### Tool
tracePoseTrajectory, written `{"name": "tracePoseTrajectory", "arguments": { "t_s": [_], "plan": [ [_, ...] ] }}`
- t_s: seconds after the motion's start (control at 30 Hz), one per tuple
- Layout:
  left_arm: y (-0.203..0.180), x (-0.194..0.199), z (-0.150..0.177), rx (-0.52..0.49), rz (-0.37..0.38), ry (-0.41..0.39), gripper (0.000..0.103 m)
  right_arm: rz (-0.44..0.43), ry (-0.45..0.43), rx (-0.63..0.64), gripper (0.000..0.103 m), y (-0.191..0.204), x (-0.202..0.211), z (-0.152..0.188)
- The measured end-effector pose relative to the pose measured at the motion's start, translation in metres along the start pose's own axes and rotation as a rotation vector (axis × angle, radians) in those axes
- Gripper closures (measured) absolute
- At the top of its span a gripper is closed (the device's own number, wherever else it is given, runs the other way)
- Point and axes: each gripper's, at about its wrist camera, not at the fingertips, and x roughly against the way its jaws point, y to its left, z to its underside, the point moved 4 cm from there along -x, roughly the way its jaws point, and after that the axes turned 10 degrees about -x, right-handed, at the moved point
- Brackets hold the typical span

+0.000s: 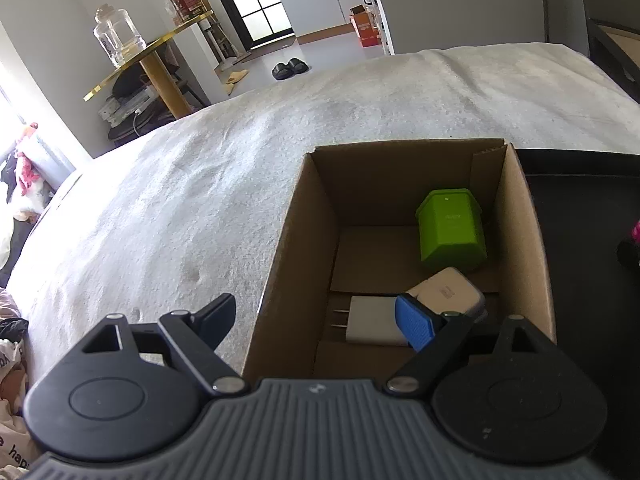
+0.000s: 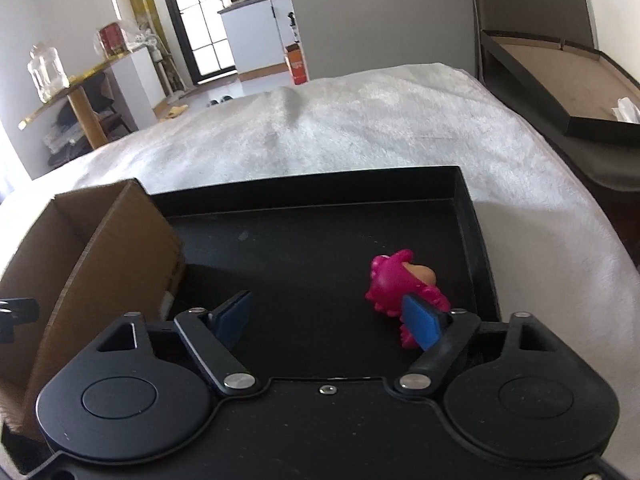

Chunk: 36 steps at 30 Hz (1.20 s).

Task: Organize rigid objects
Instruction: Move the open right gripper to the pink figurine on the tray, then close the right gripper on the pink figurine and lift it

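Note:
An open cardboard box [image 1: 296, 216] sits on the white blanket and holds a green container [image 1: 450, 230], a white plug charger [image 1: 376, 320] and a white-grey power bank [image 1: 444, 292]. My left gripper [image 1: 316, 320] is open and straddles the box's left wall, one finger outside and the blue-padded finger over the charger. It holds nothing. To the right of the box [image 2: 100, 240] lies a black tray [image 2: 304, 188] with a pink toy figure [image 2: 394, 280] on its side. My right gripper [image 2: 326, 320] hangs open above the tray, its right fingertip just in front of the toy, and nothing is between the pads.
The white blanket [image 1: 180, 200] covers the bed all around the box and tray. A gold shelf with a glass jar [image 1: 118, 36] stands at the far left. A long black box with a brown inside [image 2: 560, 80] lies beyond the bed's right edge.

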Motion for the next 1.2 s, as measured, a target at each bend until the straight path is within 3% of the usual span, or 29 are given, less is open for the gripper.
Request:
{"name": "tracePoseTrajectory", "arguments": {
  "t_s": [0.27, 0.43, 0.47, 0.57, 0.8, 1.2],
  "plan": [
    [0.000, -0.001, 0.001, 0.000, 0.007, 0.000, 0.017, 0.085, -0.072, 0.019, 0.025, -0.013, 0.001, -0.012],
    [0.001, -0.001, 0.001, 0.005, 0.010, -0.002, 0.017, 0.122, -0.028, 0.043, 0.026, -0.021, -0.011, -0.010],
    [0.001, -0.001, 0.001, 0.007, 0.011, -0.002, 0.017, 0.134, -0.017, 0.056, 0.030, -0.021, -0.015, -0.008],
    [0.003, -0.001, 0.002, 0.013, 0.010, -0.004, 0.017, 0.158, 0.047, 0.067, 0.061, -0.024, -0.025, 0.000],
    [0.005, 0.003, 0.002, 0.015, 0.017, -0.011, 0.017, 0.146, 0.037, 0.074, 0.062, -0.021, -0.008, 0.004],
    [0.016, 0.008, 0.004, 0.051, 0.034, -0.033, 0.017, 0.041, -0.026, 0.061, 0.062, 0.010, 0.027, -0.016]
  ]
}}
